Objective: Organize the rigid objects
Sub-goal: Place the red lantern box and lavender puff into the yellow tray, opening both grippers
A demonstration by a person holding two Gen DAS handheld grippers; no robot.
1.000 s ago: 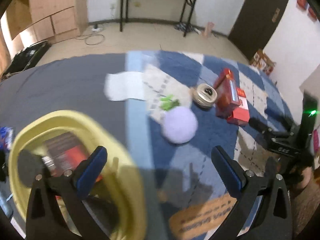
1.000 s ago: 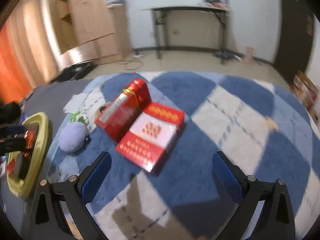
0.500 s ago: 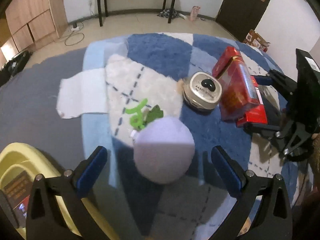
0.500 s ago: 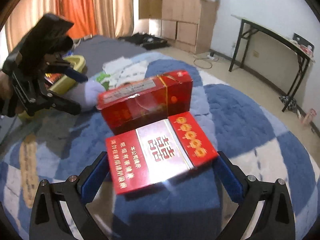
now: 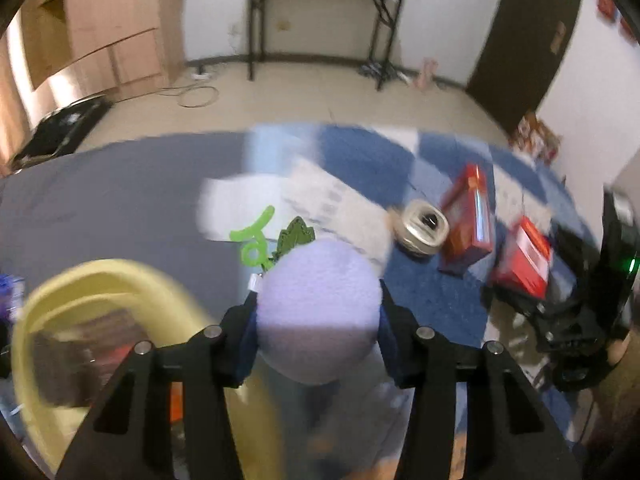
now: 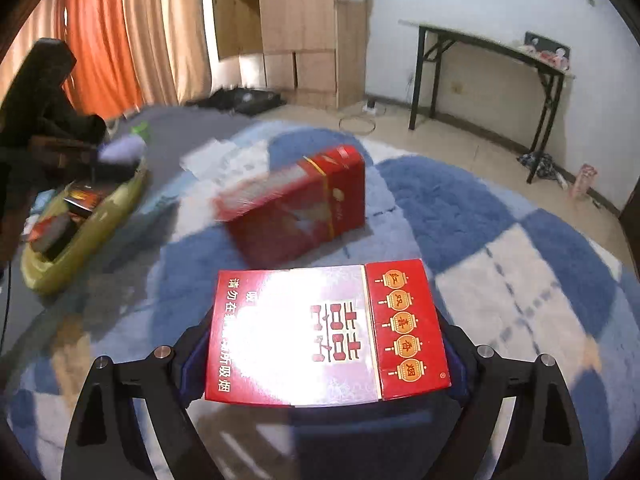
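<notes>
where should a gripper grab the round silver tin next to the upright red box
Take the silver tin across its curved side wall, coming from above. It lies flat on the rug, lid up, and the red box crowds one side, so set the fingers clear of it.

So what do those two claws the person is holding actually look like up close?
Both look alike. The left claw and right claw each have two black angular plastic arms with triangular cut-outs, silver round bolts at the joints, and dark blue pads on the inner fingertips. No cables or sleeves show.

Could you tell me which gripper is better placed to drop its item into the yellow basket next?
Left: the left gripper grips the purple plush ball beside the yellow basket; the right gripper's red box is farther.
</notes>
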